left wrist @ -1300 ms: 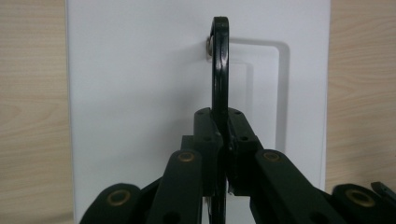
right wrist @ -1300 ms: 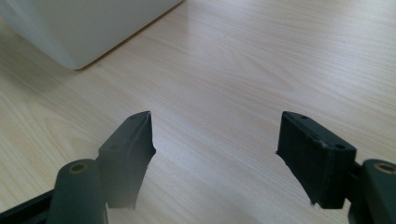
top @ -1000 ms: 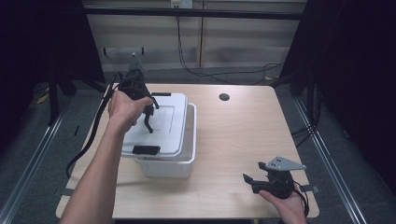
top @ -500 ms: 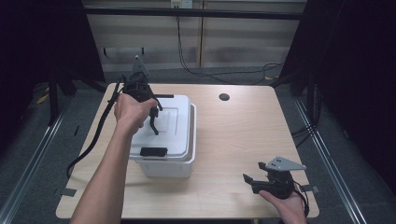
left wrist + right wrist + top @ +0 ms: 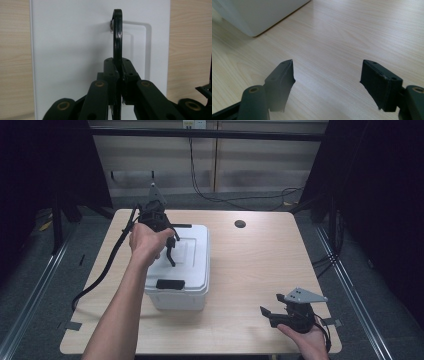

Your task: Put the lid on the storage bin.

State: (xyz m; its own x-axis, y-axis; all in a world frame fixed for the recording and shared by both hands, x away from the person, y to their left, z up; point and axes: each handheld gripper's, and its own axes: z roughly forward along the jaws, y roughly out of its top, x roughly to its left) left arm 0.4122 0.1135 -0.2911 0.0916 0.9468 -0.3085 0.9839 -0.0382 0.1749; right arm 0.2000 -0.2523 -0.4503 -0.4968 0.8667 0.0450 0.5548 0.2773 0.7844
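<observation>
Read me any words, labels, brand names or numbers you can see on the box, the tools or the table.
None can be read in these pictures.
White box lid: plain, no label or print.
Black handle held by the left tool: no marking.
Right tool: its grey plate is bare.
Table: bare wood grain and a dark round hole, no sign.

A pale wooden bench (image 5: 250,270) carries a white lidded box (image 5: 182,290) at its left-centre. A round dark hole (image 5: 240,224) sits near the far edge.
</observation>
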